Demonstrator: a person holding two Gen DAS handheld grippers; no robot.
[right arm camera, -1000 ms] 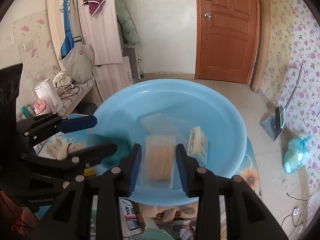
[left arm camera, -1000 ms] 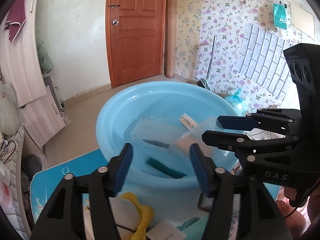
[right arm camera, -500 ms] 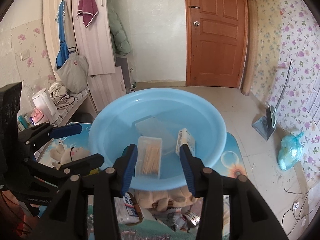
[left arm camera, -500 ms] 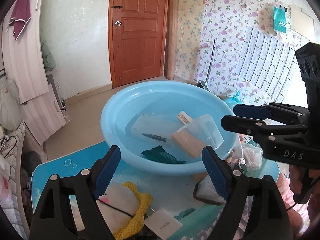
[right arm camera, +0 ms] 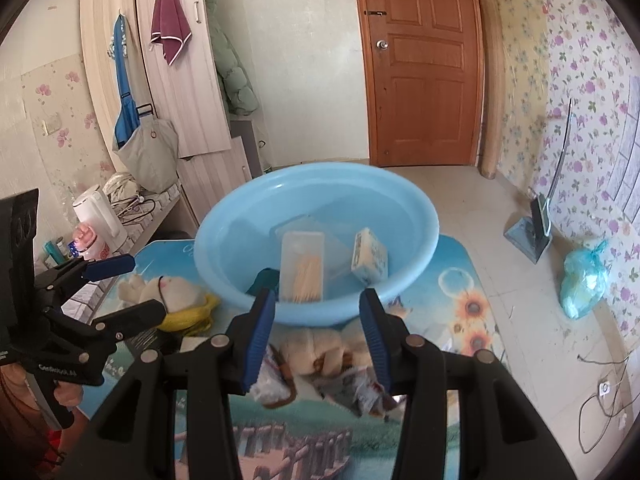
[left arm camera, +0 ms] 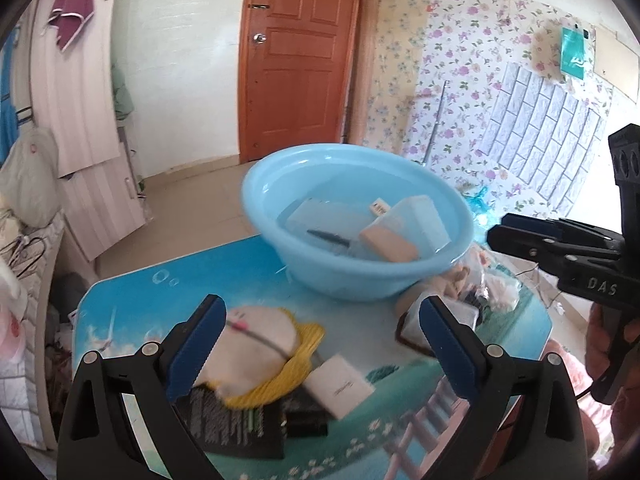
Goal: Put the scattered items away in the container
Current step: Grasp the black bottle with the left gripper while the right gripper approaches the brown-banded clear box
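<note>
Both tools are spread and carry nothing, the left tool (left arm camera: 320, 344) just before the soft toy (left arm camera: 256, 340) on the surface near the basin (left arm camera: 356, 276); it looks light and squashy, best pinched across its body.

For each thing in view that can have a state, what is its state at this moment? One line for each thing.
left gripper: open, holding nothing
right gripper: open, holding nothing
blue basin: upright on the table, holds several items
toothpick box: lying in the basin, lid closed
plush toy: on the table, outside the basin
white card: on the table, outside the basin
brown door: closed
</note>
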